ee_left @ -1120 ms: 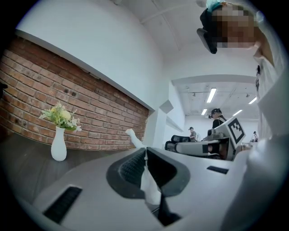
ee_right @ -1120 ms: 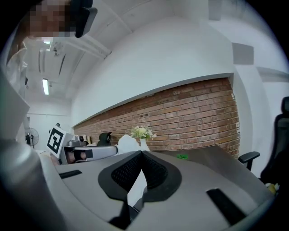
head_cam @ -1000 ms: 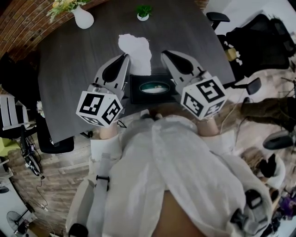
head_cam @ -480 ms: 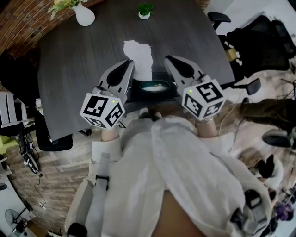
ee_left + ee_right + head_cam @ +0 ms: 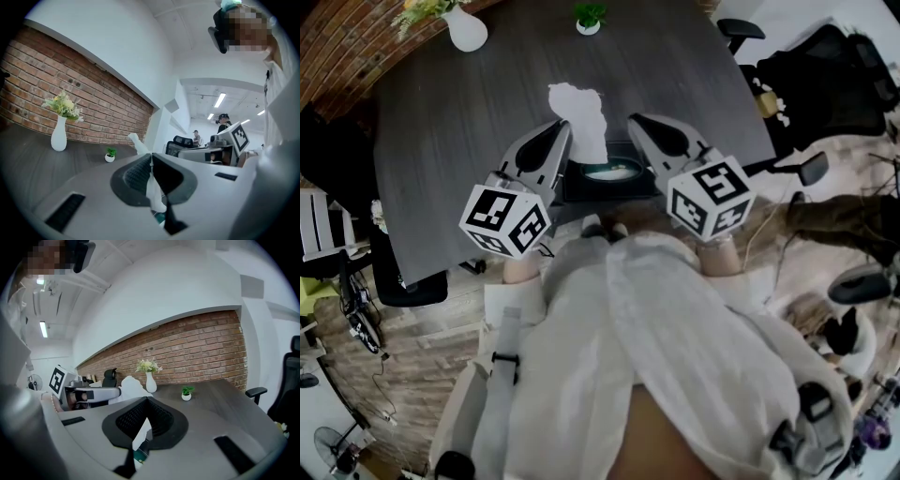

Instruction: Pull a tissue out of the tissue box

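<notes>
A black tissue box [image 5: 581,187] with a pale oval opening sits at the near edge of the dark table [image 5: 459,141]. A white tissue [image 5: 579,117] stands up over the box's left end. My left gripper [image 5: 562,127] is shut on the tissue's left edge. In the left gripper view a thin strip of tissue [image 5: 153,190] runs down the seam of my left gripper [image 5: 151,156]. My right gripper [image 5: 635,120] hovers over the box's right end, shut and holding nothing. The right gripper view shows my right gripper [image 5: 147,399] with the tissue [image 5: 132,386] ahead to its left.
A white vase with flowers [image 5: 467,33] and a small potted plant [image 5: 588,19] stand at the far side of the table. Black office chairs [image 5: 825,84] stand to the right. A brick wall runs behind the table.
Both grippers have sunk slightly toward the box. The tissue has come down with the left gripper.
</notes>
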The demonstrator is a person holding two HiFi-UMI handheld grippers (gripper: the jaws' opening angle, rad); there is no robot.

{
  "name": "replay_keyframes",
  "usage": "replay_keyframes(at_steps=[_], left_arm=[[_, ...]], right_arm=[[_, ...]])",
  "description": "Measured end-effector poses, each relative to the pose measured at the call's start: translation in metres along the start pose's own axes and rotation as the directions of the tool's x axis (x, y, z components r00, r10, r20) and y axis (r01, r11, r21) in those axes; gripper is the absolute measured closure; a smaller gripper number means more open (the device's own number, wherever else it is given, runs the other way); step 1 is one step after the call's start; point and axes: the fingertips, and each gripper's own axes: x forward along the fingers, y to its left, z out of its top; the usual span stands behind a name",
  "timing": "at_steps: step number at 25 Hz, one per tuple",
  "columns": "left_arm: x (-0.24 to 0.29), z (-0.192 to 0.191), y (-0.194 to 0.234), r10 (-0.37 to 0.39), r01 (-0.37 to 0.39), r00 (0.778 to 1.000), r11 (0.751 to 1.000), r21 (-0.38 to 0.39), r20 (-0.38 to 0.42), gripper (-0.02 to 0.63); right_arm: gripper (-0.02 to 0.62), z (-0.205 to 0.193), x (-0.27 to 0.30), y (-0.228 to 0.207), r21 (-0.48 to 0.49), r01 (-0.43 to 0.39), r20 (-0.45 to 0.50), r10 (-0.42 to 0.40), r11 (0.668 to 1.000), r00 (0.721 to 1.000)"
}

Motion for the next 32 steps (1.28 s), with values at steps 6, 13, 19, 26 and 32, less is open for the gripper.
replay_keyframes(at_steps=[6,13,19,26,32], left_arm=[[0.002,-0.002,-0.002,-0.005,0.006,1.000,1.000,0.018,-0.018,0.595],[0.002,-0.008,-0.003,-0.001,0.002,0.999,0.999,0.045,-0.042,0.595],[0.002,-0.013,-0.005,-0.013,0.016,0.998,0.999,0.051,-0.068,0.595],[0.002,-0.017,-0.008,-0.034,0.037,0.997,0.999,0.038,-0.076,0.595],[-0.001,-0.017,-0.010,-0.034,0.036,0.997,0.999,0.032,-0.075,0.595]], right_arm=[[0.592,-0.007,0.003,0.000,0.013,0.004,-0.009,-0.003,1.000,1.000],[0.592,-0.007,0.003,0.001,-0.004,0.008,-0.004,-0.008,1.000,1.000],[0.592,-0.008,0.004,0.010,0.003,-0.012,-0.010,0.012,1.000,1.000],[0.592,-0.004,0.003,0.015,0.003,-0.023,-0.002,0.023,1.000,1.000],[0.592,-0.004,0.001,0.018,0.003,-0.027,-0.006,0.027,1.000,1.000]])
